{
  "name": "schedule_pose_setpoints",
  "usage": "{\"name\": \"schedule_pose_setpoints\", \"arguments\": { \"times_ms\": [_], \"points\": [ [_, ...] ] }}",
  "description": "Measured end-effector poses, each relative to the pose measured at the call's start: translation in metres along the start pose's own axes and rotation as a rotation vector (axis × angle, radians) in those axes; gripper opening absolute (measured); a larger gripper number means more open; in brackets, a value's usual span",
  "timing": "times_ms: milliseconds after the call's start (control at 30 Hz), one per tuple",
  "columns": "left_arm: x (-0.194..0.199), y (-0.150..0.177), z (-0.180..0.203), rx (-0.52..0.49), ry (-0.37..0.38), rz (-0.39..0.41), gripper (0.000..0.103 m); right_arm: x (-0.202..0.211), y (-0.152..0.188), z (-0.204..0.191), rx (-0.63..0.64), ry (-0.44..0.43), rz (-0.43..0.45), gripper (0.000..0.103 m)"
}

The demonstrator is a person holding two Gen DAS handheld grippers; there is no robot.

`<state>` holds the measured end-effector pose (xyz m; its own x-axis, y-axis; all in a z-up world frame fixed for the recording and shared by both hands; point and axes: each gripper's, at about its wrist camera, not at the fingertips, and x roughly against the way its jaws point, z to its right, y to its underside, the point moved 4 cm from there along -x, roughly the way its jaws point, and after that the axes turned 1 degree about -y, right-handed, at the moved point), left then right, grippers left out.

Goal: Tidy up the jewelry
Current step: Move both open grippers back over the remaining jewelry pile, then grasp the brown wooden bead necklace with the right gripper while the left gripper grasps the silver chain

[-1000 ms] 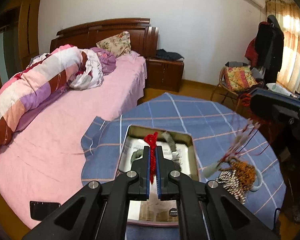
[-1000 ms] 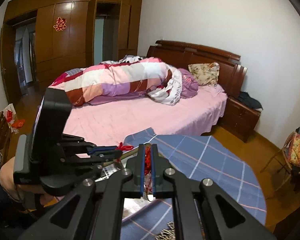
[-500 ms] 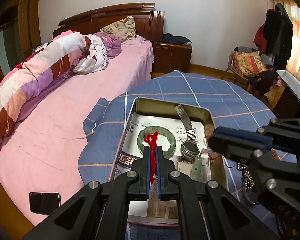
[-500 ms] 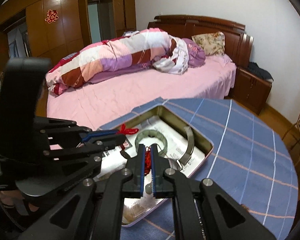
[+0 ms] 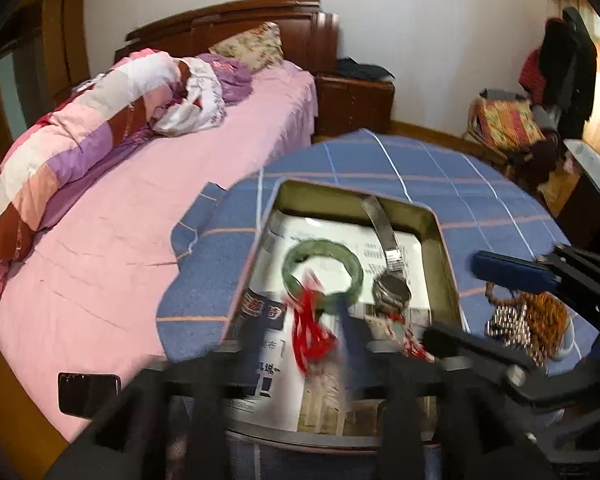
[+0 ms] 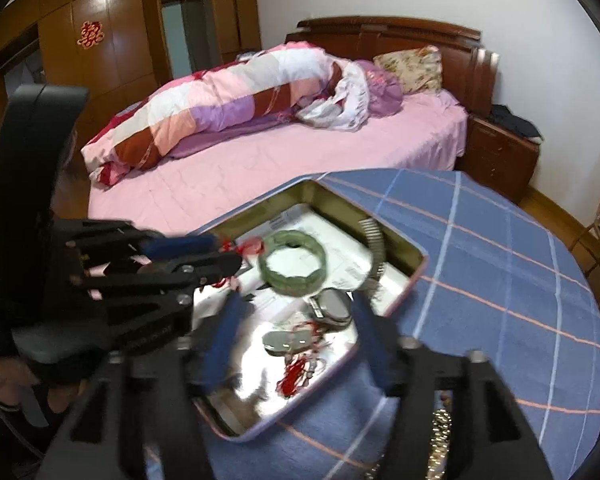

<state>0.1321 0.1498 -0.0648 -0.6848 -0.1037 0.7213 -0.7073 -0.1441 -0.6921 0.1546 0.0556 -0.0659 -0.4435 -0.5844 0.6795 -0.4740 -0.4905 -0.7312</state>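
Note:
An open tin box [image 5: 440, 240] sits on a blue checked tablecloth. It holds a green bangle [image 5: 322, 276], a metal watch [image 5: 392, 292] and papers. My left gripper [image 5: 292, 340] is blurred and its jaws are opening. A red cord [image 5: 310, 332] hangs loose between them over the tin, with no pad pressing it. My right gripper [image 6: 296, 336] is opening too. Beneath it, the cord's other end [image 6: 296, 372] and a pale pendant [image 6: 284, 340] lie in the tin [image 6: 420, 258]. The left gripper [image 6: 228, 251] shows beside the bangle [image 6: 294, 264].
A heap of beaded jewelry [image 5: 528, 316] lies on the cloth right of the tin. A pink bed [image 5: 120, 240] with a rolled quilt borders the table at the left and back, a dark phone [image 5: 88, 394] on its edge. A chair with clothes [image 5: 508, 124] stands far right.
Both grippers have sunk over the tin and gone from shut on the red cord to jaws apart. The cord has slipped free, one end now lying in the tin.

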Motion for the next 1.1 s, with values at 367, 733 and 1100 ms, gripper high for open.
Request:
{"name": "schedule_pose_setpoints", "arguments": {
  "times_ms": [367,733,1100],
  "points": [
    [0.024,-0.004,0.020,-0.013,0.014,0.081,0.078,0.081,0.046,0.074,-0.107,0.162,0.056,0.076],
    [0.022,0.011,0.095,-0.155,0.072,0.065,0.077,0.118,0.104,0.145,-0.250,0.296,0.018,0.077],
    [0.008,0.011,0.114,-0.168,0.049,0.026,0.078,0.078,0.096,0.102,-0.156,0.195,-0.001,0.077]
  ]
}}
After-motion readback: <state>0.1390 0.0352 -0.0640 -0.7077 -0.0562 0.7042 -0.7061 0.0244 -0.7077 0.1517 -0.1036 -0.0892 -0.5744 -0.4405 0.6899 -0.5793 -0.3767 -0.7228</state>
